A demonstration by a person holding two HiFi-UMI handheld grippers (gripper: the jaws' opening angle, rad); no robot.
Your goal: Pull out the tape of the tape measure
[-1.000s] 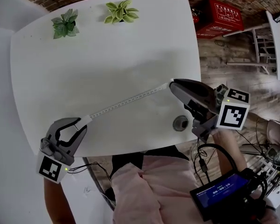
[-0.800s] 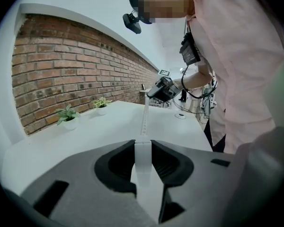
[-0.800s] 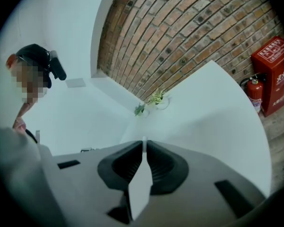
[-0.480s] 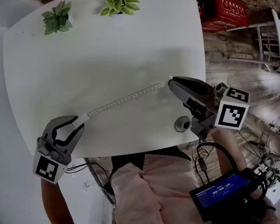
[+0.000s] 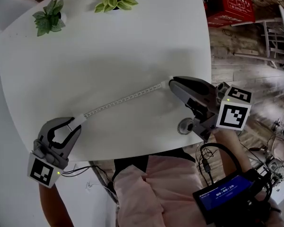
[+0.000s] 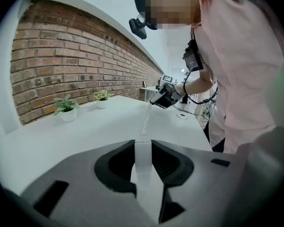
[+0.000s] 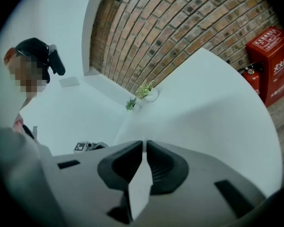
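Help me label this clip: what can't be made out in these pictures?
Tape: its markings are too small, head view.
Its end: hidden inside the right gripper, head view.
Case: partly covered by the left gripper, head view.
Round fitting: partly behind the right gripper, head view.

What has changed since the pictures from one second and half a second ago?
Mainly the head view shifted: the plants, left tongs and right tongs all sit slightly further left. Nothing was taken or released: the left tongs stay shut on the tape measure's white end, the right tongs on the tape, stretched over the table.
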